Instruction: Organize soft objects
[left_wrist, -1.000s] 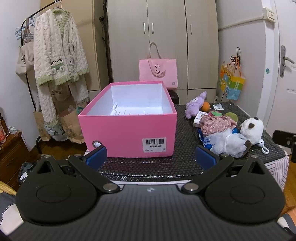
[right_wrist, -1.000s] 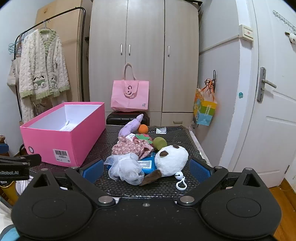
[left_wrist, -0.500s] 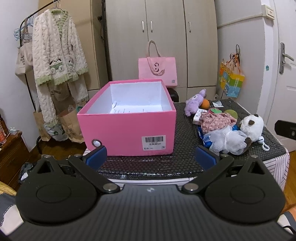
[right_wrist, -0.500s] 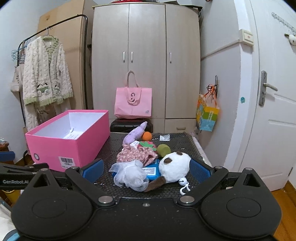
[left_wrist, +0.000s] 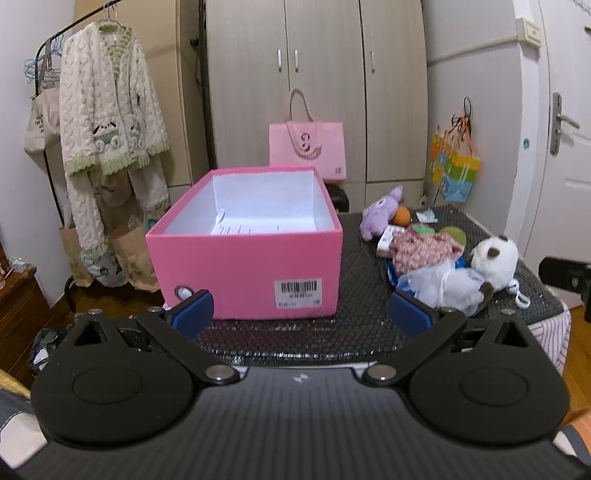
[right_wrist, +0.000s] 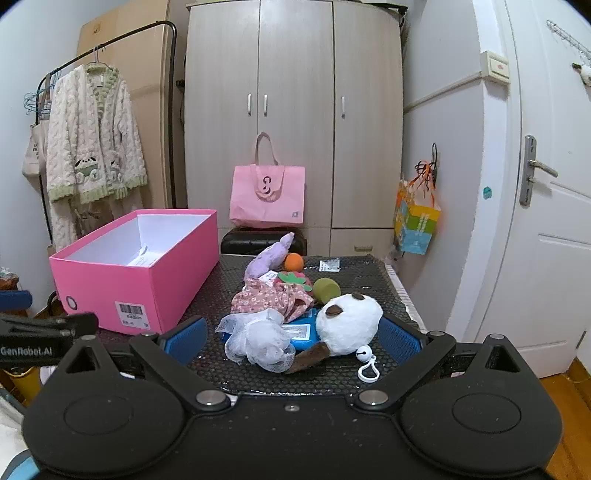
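Since 1.0 s ago both wrist cameras have drawn back and risen a little: the pink box (left_wrist: 251, 258) and the toy pile sit slightly smaller and lower in each view; nothing on the mat has been disturbed. Left gripper (left_wrist: 301, 312) faces the box's labelled short wall, jaws spread wide, nothing between them. Right gripper (right_wrist: 291, 338) faces the pile, jaws likewise spread and empty, blue pads flanking the white mesh puff (right_wrist: 258, 341) and the white panda plush (right_wrist: 349, 325) without touching either. Box stands on the left part of the black mat (right_wrist: 369, 280), lid off, only paper slips visible inside. Pile lies to its right, apart from it: mesh puff nearest, panda plush beside it with a white clip (right_wrist: 367, 369) trailing, both partly over a blue packet (right_wrist: 304, 334); floral cloth (right_wrist: 273, 299) behind; then a green ball (right_wrist: 327, 290), purple plush (right_wrist: 267, 258) and orange ball (right_wrist: 293, 262) toward the far edge. Judgement: no item is boxed yet. All look light and compressible; the puff will collapse and may snag on the pads, so pinch it deep through the middle. Panda: grip across the round body, not the clip or the brown tail, which would let it swing. Cloth is limp; take a bunched fold.
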